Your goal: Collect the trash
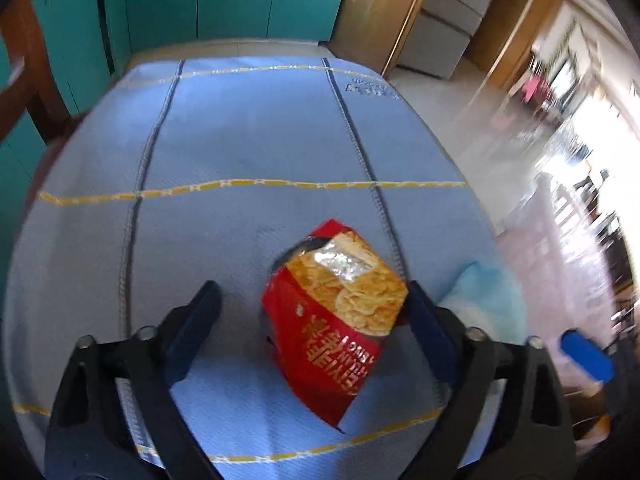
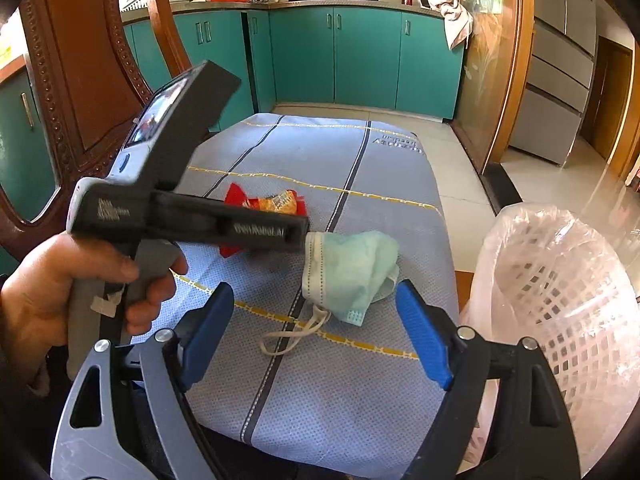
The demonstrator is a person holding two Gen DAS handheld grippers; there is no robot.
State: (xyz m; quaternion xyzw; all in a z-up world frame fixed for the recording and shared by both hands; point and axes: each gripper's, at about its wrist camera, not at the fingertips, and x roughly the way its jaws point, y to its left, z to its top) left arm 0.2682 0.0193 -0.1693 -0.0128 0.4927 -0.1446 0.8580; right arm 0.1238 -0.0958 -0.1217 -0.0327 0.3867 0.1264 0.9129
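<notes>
Nothing binned yet: your left tool (image 1: 312, 304), spread, straddles the snack bag (image 1: 340, 312); right tool (image 2: 316, 308), spread, faces the mask (image 2: 348, 272); bin (image 2: 560, 300) right.

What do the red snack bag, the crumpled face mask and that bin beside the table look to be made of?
The snack bag looks like glossy printed plastic film with a silvery foil lining showing at its torn top. The face mask seems soft, matte non-woven fabric, pale green-blue, with stitched edges and a cord loop. The bin appears to be white lattice plastic, lined with a thin, translucent pinkish plastic bag.
</notes>
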